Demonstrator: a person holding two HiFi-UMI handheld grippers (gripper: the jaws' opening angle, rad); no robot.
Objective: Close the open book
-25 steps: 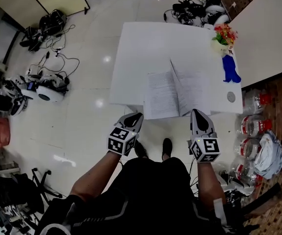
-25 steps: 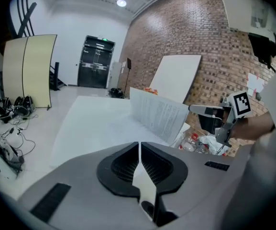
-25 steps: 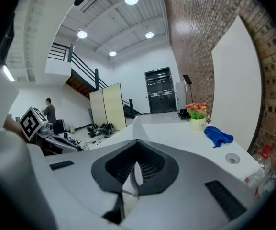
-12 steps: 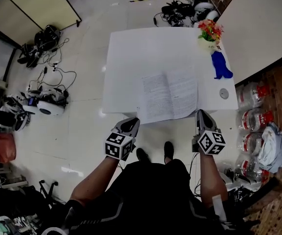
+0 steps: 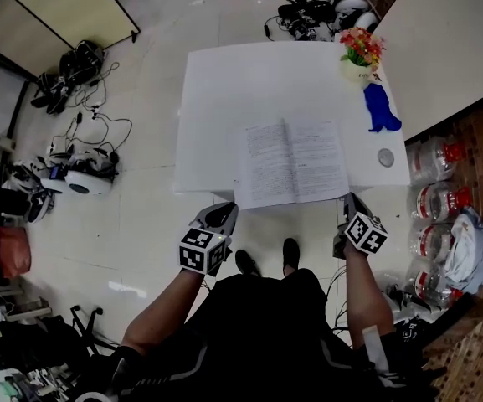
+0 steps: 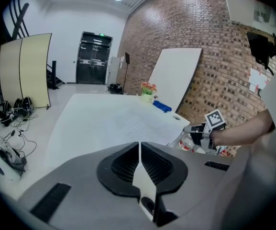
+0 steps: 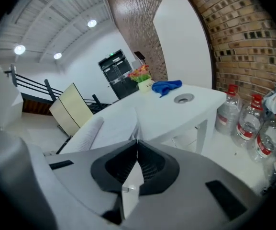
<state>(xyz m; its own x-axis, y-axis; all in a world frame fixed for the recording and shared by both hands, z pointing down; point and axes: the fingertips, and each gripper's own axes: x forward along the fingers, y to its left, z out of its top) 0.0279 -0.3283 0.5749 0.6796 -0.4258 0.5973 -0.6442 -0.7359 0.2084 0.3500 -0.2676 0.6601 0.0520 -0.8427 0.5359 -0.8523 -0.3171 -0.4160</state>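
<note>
My L gripper [image 5: 224, 211] hangs just off the table's [image 5: 216, 90] near edge, by its left corner. Its jaws are shut tight w/ nothing in them. The book [image 5: 291, 162] lies open & flat on the table, mid near edge, pages up. My R gripper [image 5: 349, 199] sits just off the near right corner, jaws shut too, empty. Flowers [image 5: 360, 48] stand at the far right corner.

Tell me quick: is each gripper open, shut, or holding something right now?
Left gripper: shut, jaws together, holding nothing.
Right gripper: shut, jaws together, holding nothing.
</note>
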